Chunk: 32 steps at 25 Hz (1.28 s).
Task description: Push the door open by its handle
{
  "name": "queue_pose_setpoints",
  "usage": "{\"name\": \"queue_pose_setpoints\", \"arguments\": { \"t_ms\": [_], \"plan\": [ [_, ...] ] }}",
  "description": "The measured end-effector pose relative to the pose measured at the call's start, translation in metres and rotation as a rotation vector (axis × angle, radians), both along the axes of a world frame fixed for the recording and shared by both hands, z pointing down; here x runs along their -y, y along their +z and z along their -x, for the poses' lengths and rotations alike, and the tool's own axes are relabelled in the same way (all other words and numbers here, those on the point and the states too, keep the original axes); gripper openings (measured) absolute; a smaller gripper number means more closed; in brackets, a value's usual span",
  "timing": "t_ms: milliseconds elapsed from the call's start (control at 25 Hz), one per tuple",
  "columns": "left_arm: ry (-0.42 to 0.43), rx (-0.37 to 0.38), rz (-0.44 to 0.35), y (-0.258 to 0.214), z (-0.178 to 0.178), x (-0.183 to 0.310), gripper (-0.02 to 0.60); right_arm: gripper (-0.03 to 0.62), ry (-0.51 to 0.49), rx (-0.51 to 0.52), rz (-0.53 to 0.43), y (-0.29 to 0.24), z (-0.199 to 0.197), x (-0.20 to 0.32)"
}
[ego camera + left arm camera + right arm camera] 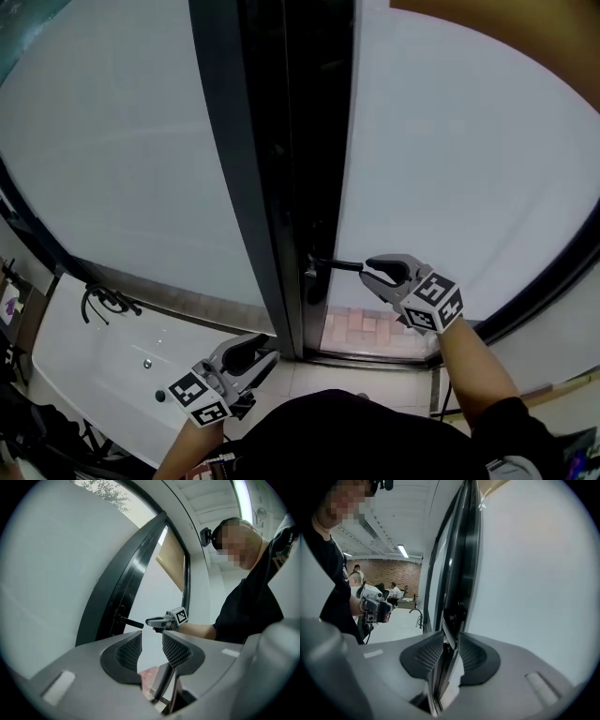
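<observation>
White frosted glass fills the big door (pixel 450 159), which takes up most of the head view. A dark frame (pixel 246 187) runs up along its left edge. A dark gap shows between the frame and the door, and some reddish floor tiles (pixel 370 328) show at the bottom of it.

Down at the left is a white bench (pixel 94 375) with a black tap (pixel 105 301) on it.

The right tool (pixel 371 272) is up against the door, at the free end of the black door handle (pixel 336 265). The handle sticks out sideways from the door's dark edge, low down on the door. In the right gripper view the two jaws are close together, with only a thin gap, and the tip of the handle sits in that gap. So this tool has hold of the handle's end.

The left tool (pixel 263 351) is lower down, near the bottom of the frame and beside the bench. It touches nothing. Its jaws are a little way apart, and there is nothing between them.
</observation>
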State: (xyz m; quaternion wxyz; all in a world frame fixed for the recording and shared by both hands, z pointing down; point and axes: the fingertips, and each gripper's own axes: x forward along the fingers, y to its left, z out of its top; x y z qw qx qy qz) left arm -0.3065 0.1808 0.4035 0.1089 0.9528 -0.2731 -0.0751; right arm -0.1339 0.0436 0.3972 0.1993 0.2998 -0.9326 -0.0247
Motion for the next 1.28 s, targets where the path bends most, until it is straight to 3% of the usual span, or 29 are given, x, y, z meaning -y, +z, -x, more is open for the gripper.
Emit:
{"name": "queue_pose_setpoints", "arguments": {
  "t_ms": [400,600,760,1280],
  "plan": [
    [-0.153,-0.016,-0.004,-0.004,-0.016,0.031,0.137,0.057,-0.206,-0.114,0.046,0.021,0.015,0.019],
    [-0.158,-0.018,-0.014,-0.013,-0.027,0.041,0.137,0.051,-0.263,-0.226,0.091,0.024,0.018,0.019],
    [-0.166,-0.013,0.000,-0.008,-0.024,0.047,0.137,0.048,-0.286,-0.301,0.073,0.026,0.023,0.017],
    [-0.152,0.003,0.027,0.000,-0.019,0.054,0.138,0.055,-0.306,-0.385,0.064,0.052,0.037,0.020]
  ]
}}
